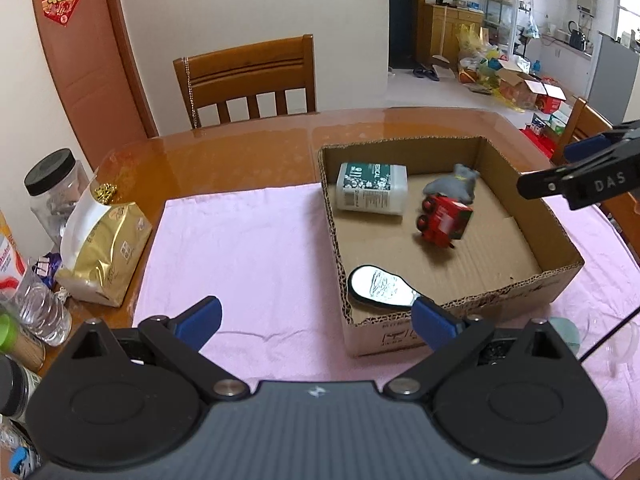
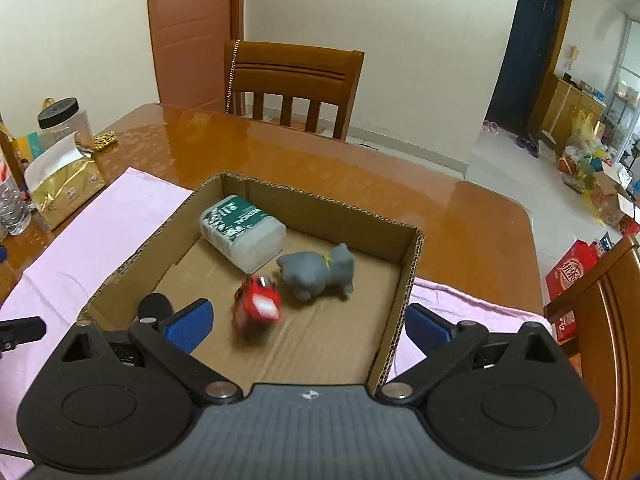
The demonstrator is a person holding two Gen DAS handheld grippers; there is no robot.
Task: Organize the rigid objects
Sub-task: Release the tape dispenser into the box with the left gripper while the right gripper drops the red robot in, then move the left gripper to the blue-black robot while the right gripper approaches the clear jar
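Inside the cardboard box (image 2: pixel 404 264), a blurred red toy (image 2: pixel 258 308), perhaps a truck; both jaws open, empty.

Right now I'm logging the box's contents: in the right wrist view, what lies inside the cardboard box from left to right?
Black round object at the near left corner → white bottle with green label, lying on its side → red toy car, blurred → grey toy animal.

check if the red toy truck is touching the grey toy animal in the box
Cannot tell. In the left wrist view the red toy truck overlaps the grey toy animal; in the right wrist view it is blurred, so neither contact nor gap shows plainly.
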